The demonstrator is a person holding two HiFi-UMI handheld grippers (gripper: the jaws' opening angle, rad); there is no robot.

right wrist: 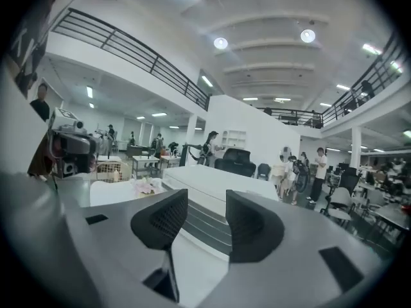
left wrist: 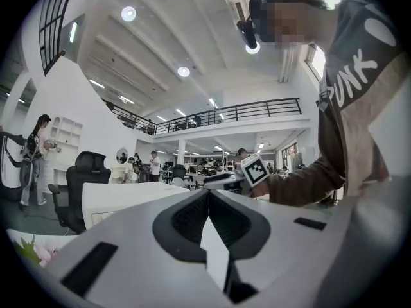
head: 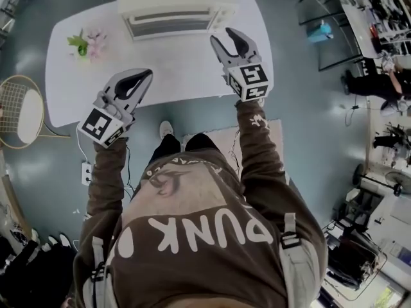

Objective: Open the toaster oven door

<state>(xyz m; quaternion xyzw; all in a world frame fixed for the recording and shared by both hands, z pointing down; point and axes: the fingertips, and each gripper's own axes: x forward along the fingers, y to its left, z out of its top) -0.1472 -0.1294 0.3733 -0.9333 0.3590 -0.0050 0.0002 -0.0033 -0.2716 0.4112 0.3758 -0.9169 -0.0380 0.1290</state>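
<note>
The white toaster oven [head: 173, 5] stands at the far side of the white table [head: 167, 76], its slatted front facing me. My right gripper [head: 225, 38] hovers just off the oven's front right corner with its jaws wide apart and nothing between them. In the right gripper view the oven [right wrist: 221, 188] lies beyond the open right gripper [right wrist: 207, 205], apart from it. My left gripper [head: 142, 77] hangs over the table's near left part, shut and empty. In the left gripper view the left gripper's [left wrist: 207, 196] jaws meet, with the oven [left wrist: 122, 197] to their left.
A small bunch of pink flowers [head: 88, 43] sits on the table's left end. A racket [head: 22, 111] leans at the left, and a power strip [head: 85, 172] lies on the floor. Desks and equipment [head: 385, 18] fill the right side. People stand far off in the room.
</note>
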